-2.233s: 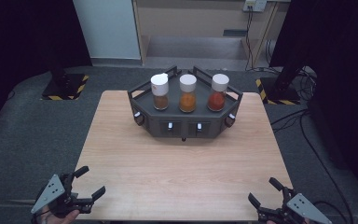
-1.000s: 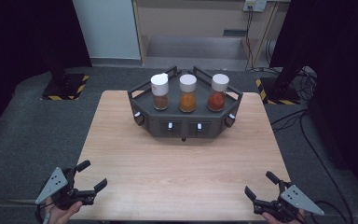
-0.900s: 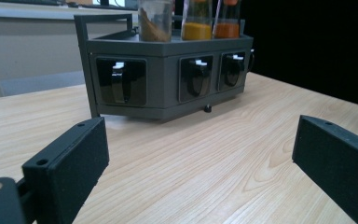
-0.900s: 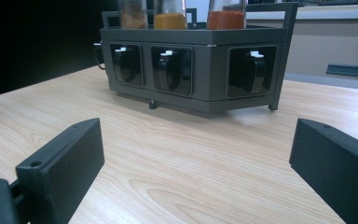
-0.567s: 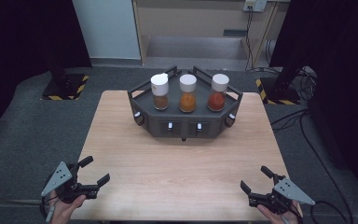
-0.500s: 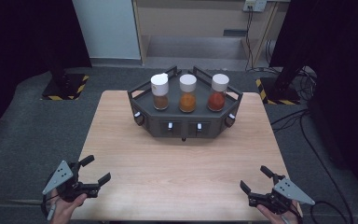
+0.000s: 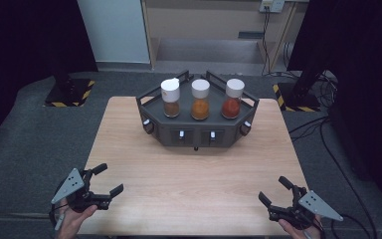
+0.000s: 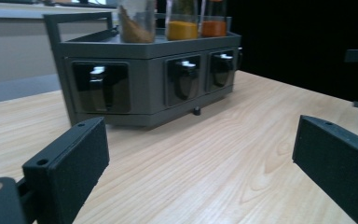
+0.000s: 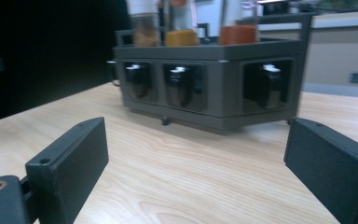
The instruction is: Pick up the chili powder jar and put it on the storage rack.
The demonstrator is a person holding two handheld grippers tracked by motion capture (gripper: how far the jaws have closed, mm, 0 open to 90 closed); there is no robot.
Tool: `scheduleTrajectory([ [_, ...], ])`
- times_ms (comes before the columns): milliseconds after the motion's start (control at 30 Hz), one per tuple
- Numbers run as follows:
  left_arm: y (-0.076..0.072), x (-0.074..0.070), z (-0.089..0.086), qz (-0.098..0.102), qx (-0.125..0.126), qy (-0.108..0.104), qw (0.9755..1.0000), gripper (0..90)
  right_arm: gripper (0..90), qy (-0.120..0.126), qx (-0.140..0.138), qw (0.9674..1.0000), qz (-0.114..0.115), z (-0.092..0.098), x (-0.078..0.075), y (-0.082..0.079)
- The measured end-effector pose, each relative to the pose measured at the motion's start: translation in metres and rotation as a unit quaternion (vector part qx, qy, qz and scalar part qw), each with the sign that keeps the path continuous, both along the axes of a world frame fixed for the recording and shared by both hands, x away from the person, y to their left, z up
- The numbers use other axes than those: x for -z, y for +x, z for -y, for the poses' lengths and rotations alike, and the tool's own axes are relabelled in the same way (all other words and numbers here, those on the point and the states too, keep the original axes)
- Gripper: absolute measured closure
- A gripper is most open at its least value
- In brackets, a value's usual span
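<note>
Both grippers have crept inward over the table's near edge; the right gripper (image 7: 275, 191), at 5 o'clock, has just been narrowing its jaws, yet they remain released on nothing. At 7 o'clock, the left gripper (image 7: 108, 179) gapes empty. Toward 12 o'clock, well apart, stands the grey drawer rack (image 7: 196, 134) bearing three jars, probably spices.

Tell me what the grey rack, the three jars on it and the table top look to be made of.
Rack: probably matte grey plastic or painted metal; even dull surface, glossy black fronts.
Jars: clear glass or plastic, the brown, yellow-orange and red-orange powders showing through; white caps look like plastic.
Table top: light wood or wood-look laminate, with visible grain and a faint sheen.
</note>
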State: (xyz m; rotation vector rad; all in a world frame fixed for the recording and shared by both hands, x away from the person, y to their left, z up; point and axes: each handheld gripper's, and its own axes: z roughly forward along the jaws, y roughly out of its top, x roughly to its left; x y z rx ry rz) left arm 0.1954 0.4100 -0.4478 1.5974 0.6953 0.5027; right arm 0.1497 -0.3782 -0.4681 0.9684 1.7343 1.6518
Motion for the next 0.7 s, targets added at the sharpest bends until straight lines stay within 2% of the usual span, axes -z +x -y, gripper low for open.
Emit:
scheduleTrajectory([
  [167, 0.0009, -0.0009, 0.0015, 0.001, 0.019, 0.002, 0.9998, 2.0, 5.4, 0.016, -0.008, 0.9998, 0.009, 0.0049, 0.0031, -0.0002],
  [700, -0.0015, -0.0006, 0.0011, 0.008, 0.030, 0.001, 0.9995, 1.8, 3.2, -0.002, -0.024, 0.9997, 0.008, 0.0050, 0.0011, 0.0011],
])
